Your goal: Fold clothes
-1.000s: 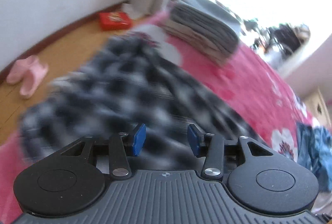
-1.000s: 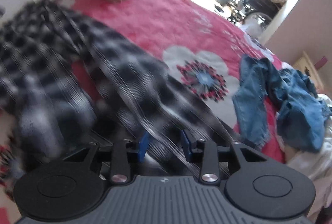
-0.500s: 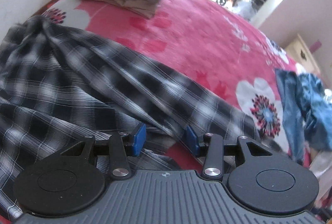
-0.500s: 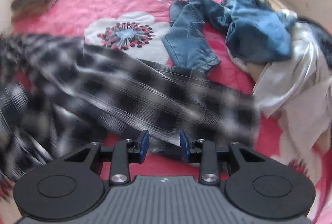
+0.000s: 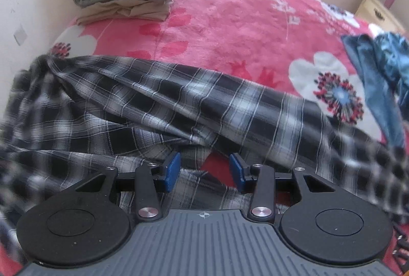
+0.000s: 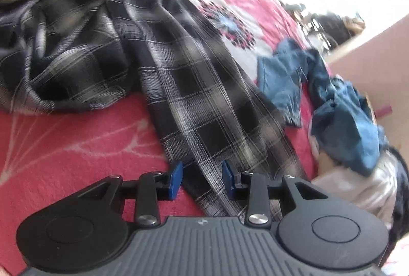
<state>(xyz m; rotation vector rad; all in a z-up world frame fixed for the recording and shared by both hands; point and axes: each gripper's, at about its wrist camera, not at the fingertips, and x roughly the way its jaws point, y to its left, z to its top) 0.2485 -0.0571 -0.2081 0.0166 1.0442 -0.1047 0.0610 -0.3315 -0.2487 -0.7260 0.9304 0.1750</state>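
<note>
Now both grippers part-open, clamping nothing. My right gripper (image 6: 202,180) straddles shirt (image 6: 194,97) strip, long axis running to upper left of frame. My left gripper (image 5: 204,171) above rumpled shirt (image 5: 179,102), bare blanket (image 5: 230,20) gap between pads.

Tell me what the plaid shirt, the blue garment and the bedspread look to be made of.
Plaid shirt: thin woven cloth, likely cotton; matte, soft folds. Blue garment: probably denim; faded, with a stitched hem. Bedspread: plush fleece by its fuzzy nap.
</note>
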